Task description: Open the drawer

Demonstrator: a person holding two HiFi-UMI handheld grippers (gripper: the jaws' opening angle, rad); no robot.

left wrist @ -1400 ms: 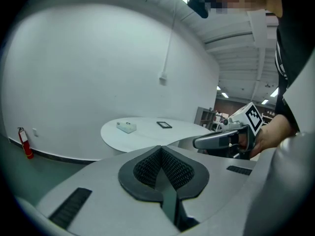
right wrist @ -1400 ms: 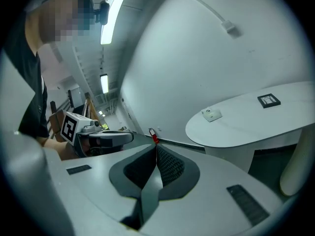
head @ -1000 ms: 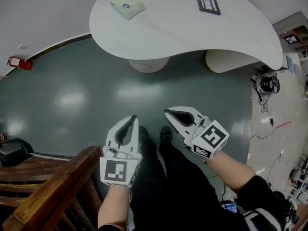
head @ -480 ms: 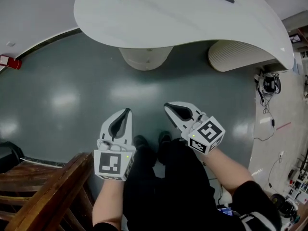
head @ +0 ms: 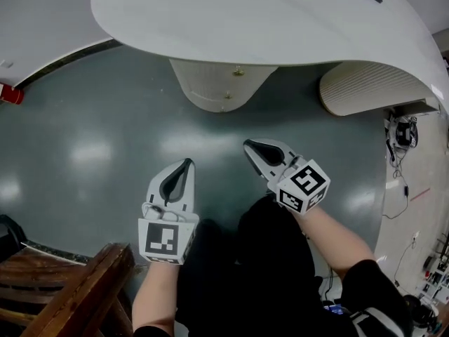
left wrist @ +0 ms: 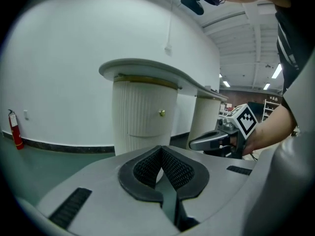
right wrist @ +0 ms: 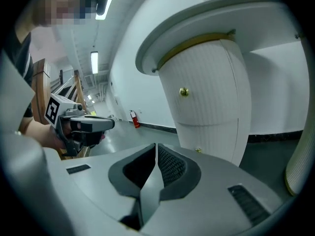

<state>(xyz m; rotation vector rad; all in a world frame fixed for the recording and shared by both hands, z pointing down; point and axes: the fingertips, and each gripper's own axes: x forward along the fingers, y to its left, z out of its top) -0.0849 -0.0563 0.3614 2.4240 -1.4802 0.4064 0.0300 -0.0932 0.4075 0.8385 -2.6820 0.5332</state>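
Observation:
A white ribbed pedestal under the white tabletop carries curved drawer fronts with small brass knobs. In the head view the upper knob and lower knob both show. My left gripper and right gripper hover side by side over the floor, short of the pedestal, both shut and empty. The left gripper view has its tips below the upper knob. In the right gripper view the tips sit left of the upper knob and lower knob.
A second ribbed pedestal stands to the right. At the lower left is dark wooden furniture. A red fire extinguisher stands by the left wall. Cables and a device lie on the floor at far right.
Both grippers have sunk and the view has closed in on the table. The pedestal's front and its brass knobs have come into sight. Both pairs of jaws stayed shut.

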